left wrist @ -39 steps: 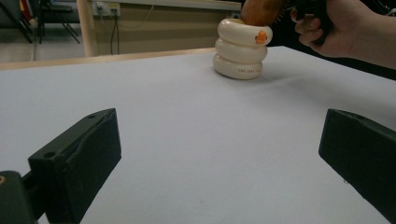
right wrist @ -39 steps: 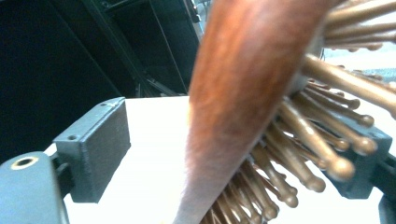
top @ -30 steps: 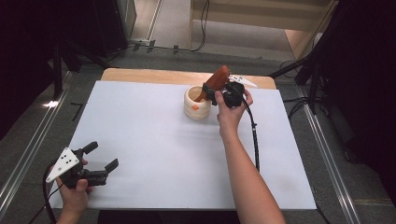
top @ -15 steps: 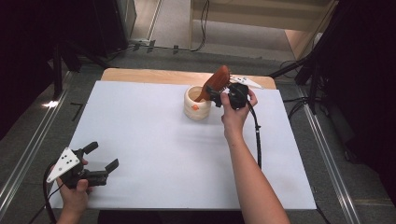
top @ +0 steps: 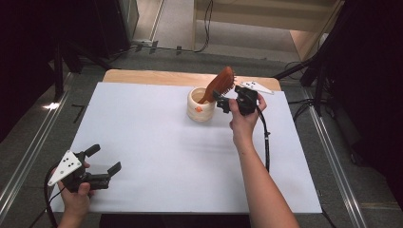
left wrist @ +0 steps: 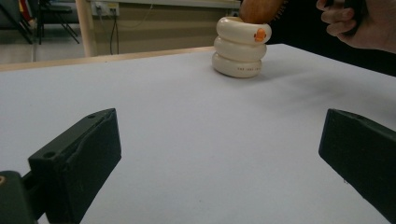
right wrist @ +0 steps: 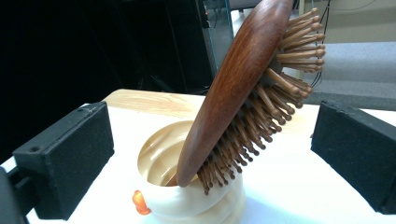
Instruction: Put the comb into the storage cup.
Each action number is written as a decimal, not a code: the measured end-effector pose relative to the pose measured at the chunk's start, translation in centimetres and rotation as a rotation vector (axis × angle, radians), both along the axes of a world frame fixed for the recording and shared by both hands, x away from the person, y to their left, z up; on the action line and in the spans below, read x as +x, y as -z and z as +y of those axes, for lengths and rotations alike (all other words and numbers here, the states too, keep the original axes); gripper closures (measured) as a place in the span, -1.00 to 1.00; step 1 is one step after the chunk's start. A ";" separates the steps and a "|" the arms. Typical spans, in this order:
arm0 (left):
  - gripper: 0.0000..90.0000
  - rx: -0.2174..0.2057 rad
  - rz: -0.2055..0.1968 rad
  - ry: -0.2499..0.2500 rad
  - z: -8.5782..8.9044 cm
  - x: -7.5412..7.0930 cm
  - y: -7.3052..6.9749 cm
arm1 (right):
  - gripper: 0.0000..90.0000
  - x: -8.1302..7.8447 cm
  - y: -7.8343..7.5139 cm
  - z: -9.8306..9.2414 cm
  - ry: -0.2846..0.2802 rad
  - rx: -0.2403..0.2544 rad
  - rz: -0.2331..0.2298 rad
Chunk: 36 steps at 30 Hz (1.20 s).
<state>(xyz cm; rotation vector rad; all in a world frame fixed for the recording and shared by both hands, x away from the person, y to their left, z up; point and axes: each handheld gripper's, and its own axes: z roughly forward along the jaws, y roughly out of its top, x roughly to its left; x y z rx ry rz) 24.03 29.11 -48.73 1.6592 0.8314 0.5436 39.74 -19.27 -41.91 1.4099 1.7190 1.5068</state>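
Right gripper (top: 223, 100) backed off hairbrush (top: 219, 84), jaws apart; brush leans in cup (top: 200, 108). Left gripper (top: 102, 161) unmoved, jaws apart.

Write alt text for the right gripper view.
A wooden hairbrush stands handle-down in a cream ribbed cup, leaning to the right with its bristles facing right. The right gripper frames it with both black jaws wide apart, touching neither brush nor cup.

The high view looked down on the whole bench (top: 157, 142). Both gripper views sat low, sharing the cup (left wrist: 238, 46) and the brush (right wrist: 233, 93); the right one was closest.
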 end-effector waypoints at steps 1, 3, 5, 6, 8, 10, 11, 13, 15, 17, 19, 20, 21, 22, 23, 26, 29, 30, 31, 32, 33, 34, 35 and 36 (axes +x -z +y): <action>-1.00 0.000 0.000 -0.001 0.0 0.0 0.0 | -1.00 -0.2 0.0 -0.1 0.001 0.004 -0.001; -1.00 0.001 0.000 -0.001 0.0 0.0 0.0 | -1.00 -0.4 0.0 -0.2 -0.001 0.000 -0.004; -1.00 0.002 0.000 0.000 0.0 0.0 0.0 | -1.00 -0.7 0.0 -0.4 -0.002 -0.003 -0.005; -1.00 0.001 0.000 0.000 0.0 0.0 0.0 | -1.00 -0.9 0.0 -0.5 -0.002 -0.004 -0.009; -1.00 0.002 -0.001 0.000 0.0 0.0 0.0 | -1.00 -1.2 0.0 -0.6 -0.005 -0.005 -0.011; -1.00 0.003 -0.001 0.000 0.0 0.0 0.0 | -1.00 -1.4 0.0 -0.7 -0.007 -0.011 -0.016; -1.00 0.003 -0.002 0.000 0.0 0.0 0.0 | -1.00 -1.6 0.0 -0.7 -0.005 -0.013 -0.017; -1.00 0.003 -0.002 0.000 0.0 0.0 0.0 | -1.00 -1.9 0.1 -0.8 -0.008 -0.015 -0.018; -1.00 0.004 -0.001 0.000 0.0 0.0 0.0 | -1.00 -2.2 0.2 -0.9 -0.011 -0.021 -0.017; -1.00 0.004 -0.002 0.000 0.0 0.0 0.0 | -1.00 -2.5 0.3 -1.0 -0.014 -0.023 -0.023; -1.00 0.005 -0.002 0.001 -0.1 0.0 0.0 | -1.00 -2.9 0.4 -1.1 -0.015 -0.028 -0.026; -1.00 0.006 -0.002 0.001 -0.1 0.0 0.0 | -1.00 -3.0 0.4 -1.1 -0.014 -0.028 -0.025; -1.00 0.005 -0.002 0.000 -0.1 0.0 0.0 | -1.00 -3.2 0.5 -1.2 -0.017 -0.027 -0.028; -1.00 0.006 -0.002 0.000 -0.1 0.0 0.0 | -1.00 -3.4 0.5 -1.2 -0.018 -0.025 -0.030; -1.00 0.007 -0.002 0.000 -0.1 0.0 0.0 | -1.00 -3.5 0.5 -1.3 -0.018 -0.030 -0.032; -1.00 0.008 -0.002 0.001 0.0 0.0 0.0 | -1.00 -4.1 0.4 -1.5 -0.021 -0.030 -0.046; -1.00 0.008 -0.003 0.001 -0.1 0.0 0.0 | -1.00 -4.5 0.3 -1.5 -0.025 -0.037 -0.051; -1.00 0.008 -0.003 0.001 -0.1 0.0 0.0 | -1.00 -4.7 0.2 -1.6 -0.029 -0.041 -0.057; -1.00 0.008 -0.003 0.001 -0.1 0.0 0.0 | -1.00 -4.8 0.2 -1.6 -0.030 -0.045 -0.059; -1.00 0.007 -0.003 0.001 -0.1 0.0 0.0 | -1.00 -5.0 0.2 -1.7 -0.029 -0.047 -0.063; -1.00 0.008 -0.003 0.001 -0.1 0.0 0.0 | -1.00 -5.2 0.2 -1.8 -0.032 -0.043 -0.064; -1.00 0.008 -0.003 0.001 -0.1 0.0 0.0 | -1.00 -5.3 0.2 -1.8 -0.035 -0.043 -0.065; -1.00 0.008 -0.003 0.001 -0.1 0.0 0.0 | -1.00 -5.5 0.2 -1.8 -0.033 -0.046 -0.067; -1.00 0.008 -0.003 0.001 -0.1 0.0 0.0 | -1.00 -5.6 0.2 -1.9 -0.034 -0.046 -0.067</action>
